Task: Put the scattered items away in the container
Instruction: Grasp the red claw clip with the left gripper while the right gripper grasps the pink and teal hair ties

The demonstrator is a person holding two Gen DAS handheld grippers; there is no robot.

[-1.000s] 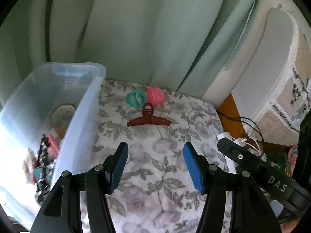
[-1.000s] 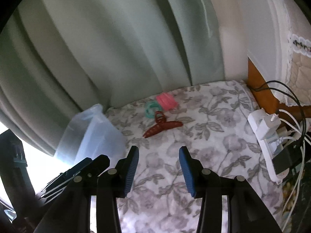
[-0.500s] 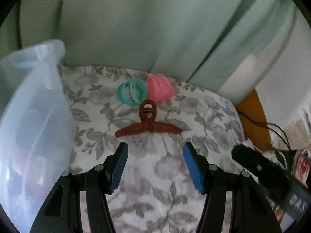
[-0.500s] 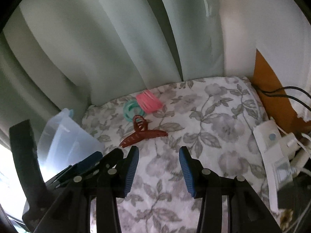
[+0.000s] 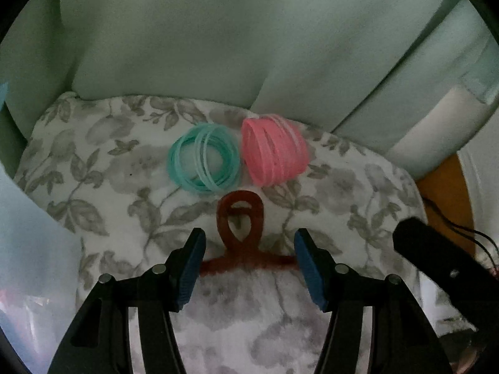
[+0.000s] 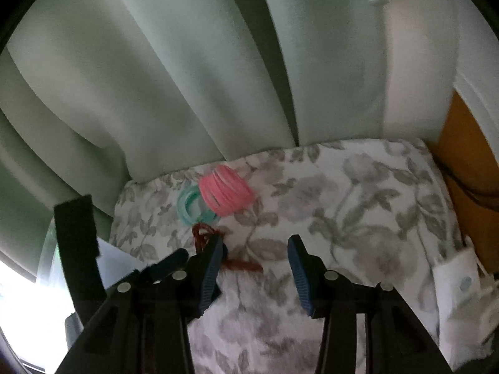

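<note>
At lower centre of the left wrist view, the brown claw hair clip [image 5: 240, 237] lies on the floral cloth [image 5: 93, 171], its long axis crosswise between the wide-spread fingers of the left gripper [image 5: 249, 268]. The right gripper [image 6: 255, 268], equally wide, sits farther right.

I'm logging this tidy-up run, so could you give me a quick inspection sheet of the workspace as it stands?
Surface: floral cloth, grey leaves on white.
Job's things: brown claw clip lying between the open left gripper's fingers; teal hair ties and pink hair ties side by side behind it; translucent container at the left edge, contents blurred.
Clutter: nothing seen.
Grippers: left gripper open, straddling the clip; right gripper open, empty, over the cloth.
Cables: dark cables at the right edge; white power strip.
Surroundings: pale green curtain behind; orange-brown wood on the right.
</note>
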